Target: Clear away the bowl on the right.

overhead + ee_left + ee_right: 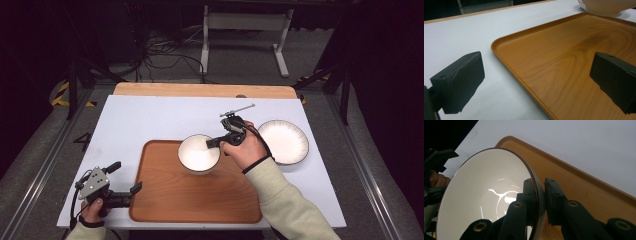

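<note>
Item: white bowl, over the far end of the wooden tray; whether it touches the tray I cannot tell. Grip: my right gripper clamped on its rim, one jaw inside, one outside the wall. Handling: I judge it best lowered level and released only once the base sits flat, since a rim pinch lets the bowl swing. Nearby: white plate just behind my right hand, off the tray on the white table. My left gripper, jaws wide and empty, waits across the tray's near left edge; nothing blocks the set-down
</note>
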A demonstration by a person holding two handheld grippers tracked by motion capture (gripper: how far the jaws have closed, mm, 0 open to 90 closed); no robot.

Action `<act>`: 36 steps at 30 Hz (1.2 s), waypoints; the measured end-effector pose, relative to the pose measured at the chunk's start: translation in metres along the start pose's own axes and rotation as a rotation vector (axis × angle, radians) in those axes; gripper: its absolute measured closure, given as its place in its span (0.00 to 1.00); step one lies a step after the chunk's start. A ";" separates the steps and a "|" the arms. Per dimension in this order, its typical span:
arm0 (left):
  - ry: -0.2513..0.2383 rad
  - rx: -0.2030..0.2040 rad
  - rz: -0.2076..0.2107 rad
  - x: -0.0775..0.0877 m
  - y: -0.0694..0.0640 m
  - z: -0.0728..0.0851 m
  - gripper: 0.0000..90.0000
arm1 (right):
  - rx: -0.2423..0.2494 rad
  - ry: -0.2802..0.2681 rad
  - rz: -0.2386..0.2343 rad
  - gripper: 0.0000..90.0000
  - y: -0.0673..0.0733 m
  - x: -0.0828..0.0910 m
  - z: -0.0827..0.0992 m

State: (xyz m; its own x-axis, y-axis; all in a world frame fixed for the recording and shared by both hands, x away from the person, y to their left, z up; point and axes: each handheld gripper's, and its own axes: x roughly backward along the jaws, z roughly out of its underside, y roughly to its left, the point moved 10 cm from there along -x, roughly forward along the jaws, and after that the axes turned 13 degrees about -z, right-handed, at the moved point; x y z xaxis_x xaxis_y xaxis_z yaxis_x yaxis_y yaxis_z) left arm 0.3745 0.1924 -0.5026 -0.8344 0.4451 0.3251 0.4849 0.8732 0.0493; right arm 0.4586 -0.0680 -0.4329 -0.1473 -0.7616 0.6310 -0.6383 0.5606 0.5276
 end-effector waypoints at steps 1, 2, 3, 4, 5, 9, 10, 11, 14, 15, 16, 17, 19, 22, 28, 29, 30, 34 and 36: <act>0.000 0.000 0.000 0.000 0.000 0.000 0.00 | -0.004 0.005 0.002 0.88 -0.001 -0.002 0.002; 0.000 -0.003 0.000 0.000 0.000 0.000 0.00 | -0.005 0.009 0.004 0.88 -0.002 -0.005 0.004; 0.000 -0.003 0.000 0.000 0.000 0.000 0.00 | -0.005 0.009 0.004 0.88 -0.002 -0.005 0.004; 0.000 0.000 0.000 0.000 0.000 0.000 0.00 | -0.009 0.012 0.001 0.88 -0.002 -0.006 0.005; 0.000 0.000 0.000 0.000 0.000 0.000 0.00 | -0.010 0.014 0.001 0.88 -0.003 -0.008 0.006; 0.001 -0.002 0.000 0.000 0.000 0.000 0.00 | -0.011 0.024 0.000 0.88 -0.005 -0.013 0.010; 0.000 0.000 0.001 0.000 0.000 0.000 0.00 | -0.011 0.026 0.002 0.88 -0.005 -0.014 0.011; 0.002 -0.001 0.002 0.000 0.000 0.000 0.00 | -0.012 0.026 0.005 0.88 -0.006 -0.014 0.011; 0.001 -0.002 0.000 0.000 0.000 0.000 0.00 | -0.013 0.037 0.007 0.88 -0.008 -0.018 0.014; 0.001 -0.002 0.000 0.000 0.000 0.000 0.00 | -0.014 0.038 0.006 0.88 -0.008 -0.019 0.015; 0.001 -0.002 0.000 0.000 0.000 0.000 0.00 | -0.014 0.039 0.006 0.88 -0.009 -0.020 0.016; 0.002 -0.001 0.002 0.000 0.000 0.000 0.00 | -0.014 0.042 0.006 0.88 -0.009 -0.021 0.017; 0.001 -0.002 0.000 0.000 0.000 0.000 0.00 | -0.013 0.046 0.006 0.88 -0.010 -0.023 0.018; 0.000 0.000 0.000 0.000 0.000 0.000 0.00 | -0.015 0.056 0.009 0.88 -0.011 -0.026 0.021; 0.002 -0.002 0.002 0.000 0.000 0.000 0.00 | -0.019 0.067 0.011 0.88 -0.014 -0.031 0.025; 0.002 -0.002 0.000 0.000 0.000 0.000 0.00 | -0.019 0.068 0.012 0.88 -0.015 -0.031 0.026; 0.002 -0.002 0.000 0.000 0.000 0.000 0.00 | -0.022 0.069 0.012 0.88 -0.015 -0.032 0.026; 0.008 -0.008 0.000 0.000 -0.001 0.001 0.00 | -0.023 0.076 0.014 0.88 -0.016 -0.034 0.027; 0.007 -0.009 0.000 0.000 -0.001 0.001 0.00 | -0.025 0.084 0.018 0.88 -0.017 -0.035 0.029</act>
State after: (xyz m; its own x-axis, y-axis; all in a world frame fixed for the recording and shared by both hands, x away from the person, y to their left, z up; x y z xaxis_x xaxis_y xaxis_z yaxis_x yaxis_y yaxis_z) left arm 0.3740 0.1917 -0.5032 -0.8325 0.4441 0.3313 0.4876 0.8711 0.0575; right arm 0.4529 -0.0599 -0.4801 -0.0940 -0.7220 0.6855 -0.6173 0.5825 0.5289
